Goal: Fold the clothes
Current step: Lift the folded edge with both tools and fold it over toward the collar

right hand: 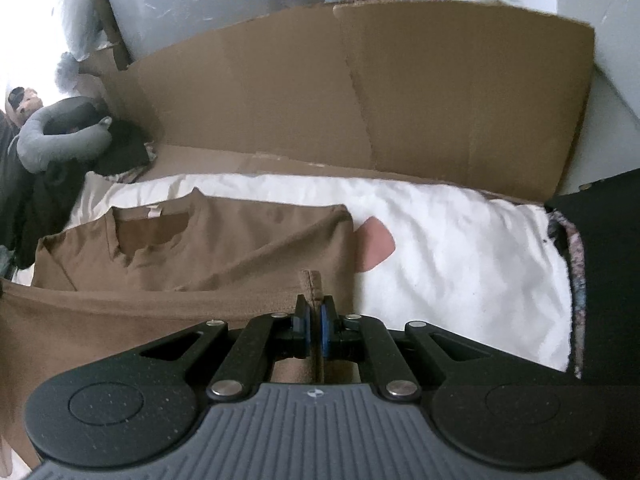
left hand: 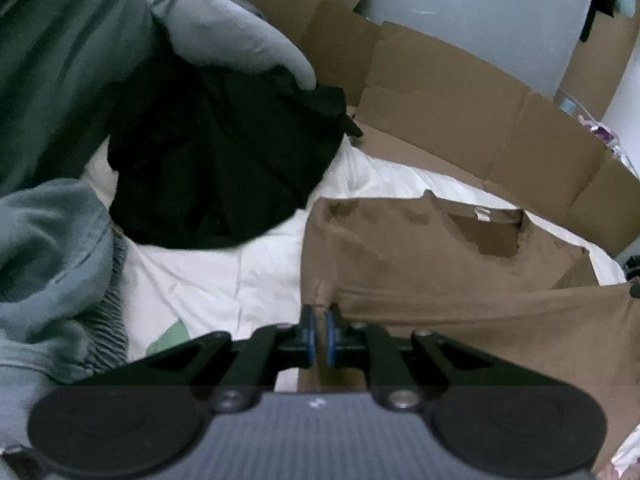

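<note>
We pinch the near hem of the brown cotton T-shirt (right hand: 224,236) in both clenched tongs, left gripper (left hand: 320,332) and right gripper (right hand: 314,326); its collar lies ahead on the white bedsheet (right hand: 460,240).

Both mounted at the wrist, looking forward and steeply down along closed jaws. Left view close over the brown shirt (left hand: 420,264) hem, dark clothes beyond. Right view equally near. Shared: shirt, white bed (right hand: 460,240), cardboard (right hand: 360,92) wall behind.
</note>
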{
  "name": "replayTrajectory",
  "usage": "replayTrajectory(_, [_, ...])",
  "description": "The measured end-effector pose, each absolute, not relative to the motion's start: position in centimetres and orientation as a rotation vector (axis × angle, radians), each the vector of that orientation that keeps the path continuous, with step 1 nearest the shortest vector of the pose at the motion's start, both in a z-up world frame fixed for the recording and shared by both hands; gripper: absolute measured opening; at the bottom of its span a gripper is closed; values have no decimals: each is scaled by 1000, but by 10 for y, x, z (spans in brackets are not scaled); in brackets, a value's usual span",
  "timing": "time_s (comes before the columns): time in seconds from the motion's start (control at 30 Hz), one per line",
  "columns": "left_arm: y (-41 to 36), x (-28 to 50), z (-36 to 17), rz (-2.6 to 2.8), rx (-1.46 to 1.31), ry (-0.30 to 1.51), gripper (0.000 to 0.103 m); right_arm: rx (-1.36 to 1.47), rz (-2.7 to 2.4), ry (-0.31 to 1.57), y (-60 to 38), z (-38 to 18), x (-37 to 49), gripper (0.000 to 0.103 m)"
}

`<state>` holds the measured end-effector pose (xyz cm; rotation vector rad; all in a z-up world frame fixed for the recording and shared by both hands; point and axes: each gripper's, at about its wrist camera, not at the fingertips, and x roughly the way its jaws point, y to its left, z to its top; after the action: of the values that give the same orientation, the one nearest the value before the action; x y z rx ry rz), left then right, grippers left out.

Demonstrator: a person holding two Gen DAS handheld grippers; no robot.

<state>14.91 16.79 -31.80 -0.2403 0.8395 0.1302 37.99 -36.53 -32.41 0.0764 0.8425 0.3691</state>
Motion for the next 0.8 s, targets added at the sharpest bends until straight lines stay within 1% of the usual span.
replayTrajectory(0.5, [159,150,-254,153,-192,755,6,68,346,752,-363,-257,366,3])
replayTrajectory(0.8, [157,162,-232,135,-175,727,6,68,331,726,-366,-239,366,3])
